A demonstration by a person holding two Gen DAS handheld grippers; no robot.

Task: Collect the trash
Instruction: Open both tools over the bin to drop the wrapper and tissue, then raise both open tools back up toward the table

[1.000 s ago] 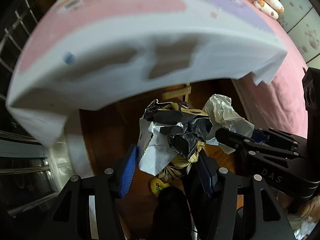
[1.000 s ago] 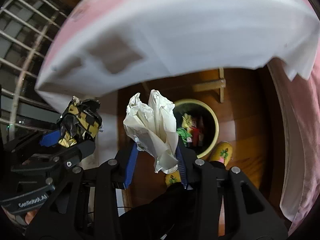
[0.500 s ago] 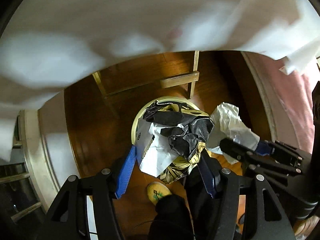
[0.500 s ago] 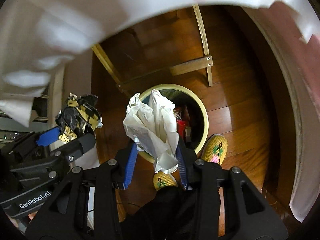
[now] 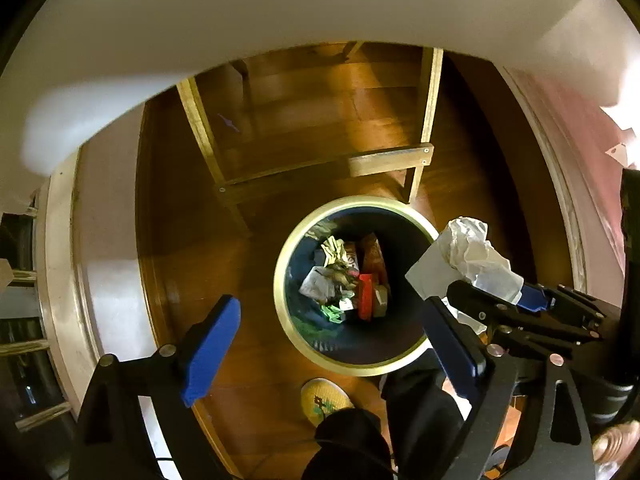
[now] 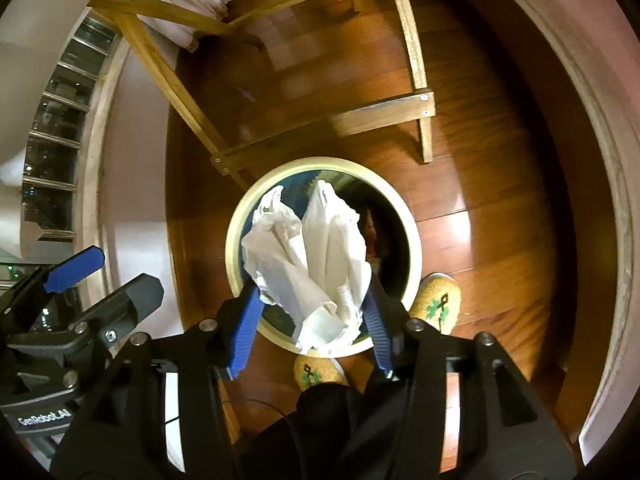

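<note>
White crumpled paper [image 6: 310, 264] sits between our right gripper's [image 6: 312, 320] just-widening jaws above the bin [image 6: 236, 220]; our left gripper [image 5: 332, 344] gapes empty, for dropping.

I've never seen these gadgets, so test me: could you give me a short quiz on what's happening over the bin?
1. True or false: the left gripper holds trash.
2. What sits between the fingers of the right gripper?
3. The bin is: A empty, B already holding trash, C lidded.
Key: 1 false, its jaws stand wide and empty. 2 crumpled white paper. 3 B. Both grippers' jaws have just been opening.
</note>
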